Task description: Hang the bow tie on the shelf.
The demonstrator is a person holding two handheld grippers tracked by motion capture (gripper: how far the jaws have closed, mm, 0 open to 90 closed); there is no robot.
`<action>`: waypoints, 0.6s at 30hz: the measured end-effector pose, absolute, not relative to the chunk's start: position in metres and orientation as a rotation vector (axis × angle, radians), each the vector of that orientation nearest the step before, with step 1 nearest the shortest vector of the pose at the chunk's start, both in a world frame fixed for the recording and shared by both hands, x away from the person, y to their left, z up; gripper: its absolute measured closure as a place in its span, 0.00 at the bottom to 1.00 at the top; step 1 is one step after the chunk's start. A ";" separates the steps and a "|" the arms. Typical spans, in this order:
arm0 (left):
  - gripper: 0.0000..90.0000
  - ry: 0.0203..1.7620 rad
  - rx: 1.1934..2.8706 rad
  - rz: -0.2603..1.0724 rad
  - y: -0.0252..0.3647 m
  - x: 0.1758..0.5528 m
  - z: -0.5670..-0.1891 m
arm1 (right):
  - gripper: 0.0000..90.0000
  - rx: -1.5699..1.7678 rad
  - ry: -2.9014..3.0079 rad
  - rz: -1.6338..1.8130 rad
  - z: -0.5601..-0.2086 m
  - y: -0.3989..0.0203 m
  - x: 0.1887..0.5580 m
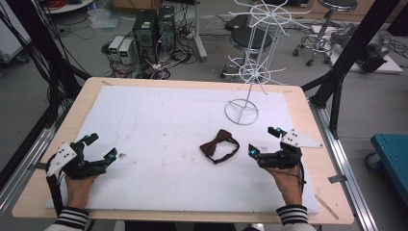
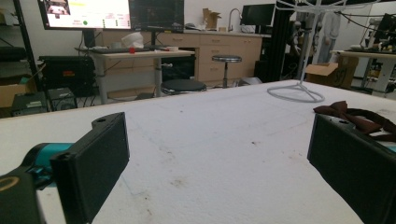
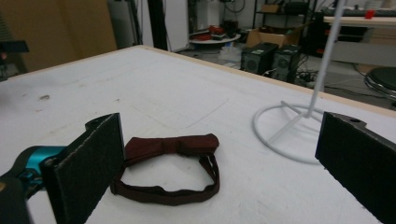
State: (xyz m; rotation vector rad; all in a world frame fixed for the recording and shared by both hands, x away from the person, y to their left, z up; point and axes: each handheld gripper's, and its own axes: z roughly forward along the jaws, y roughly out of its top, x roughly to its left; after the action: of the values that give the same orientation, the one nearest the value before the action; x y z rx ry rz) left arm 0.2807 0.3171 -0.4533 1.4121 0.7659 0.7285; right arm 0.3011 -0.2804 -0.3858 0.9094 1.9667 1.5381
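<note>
Your L claw (image 1: 98, 147) rests low on the counter (image 1: 159, 120), spread wide, holding nothing. Your R claw (image 1: 263, 140) is spread too, w/ the bow tie (image 1: 219, 145) just beside it.

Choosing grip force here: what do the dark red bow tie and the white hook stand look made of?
Dark red bow tie: apparently woven fabric, matte, since its band lies limp and curved. White hook stand: probably coated metal wire, as it is thin, rigid and smooth, with a ring base.
</note>
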 end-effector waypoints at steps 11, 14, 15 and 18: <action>0.07 0.765 1.410 0.728 0.317 0.281 -0.453 | 0.01 0.768 2.165 1.420 -0.360 -0.258 0.327; 0.07 0.766 1.411 0.728 0.317 0.281 -0.453 | 0.01 0.715 2.239 1.376 -0.355 -0.248 0.336; 0.07 0.766 1.410 0.728 0.317 0.281 -0.453 | 0.01 0.701 2.257 1.368 -0.354 -0.245 0.337; 0.07 0.766 1.410 0.728 0.317 0.281 -0.453 | 0.01 0.662 2.298 1.359 -0.351 -0.238 0.342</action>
State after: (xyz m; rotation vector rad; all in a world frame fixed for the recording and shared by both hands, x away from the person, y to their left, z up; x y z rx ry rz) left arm 0.2808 0.3171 -0.4534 1.4101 0.7660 0.7279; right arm 0.3419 -0.2377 -0.3514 0.6617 2.2981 1.3588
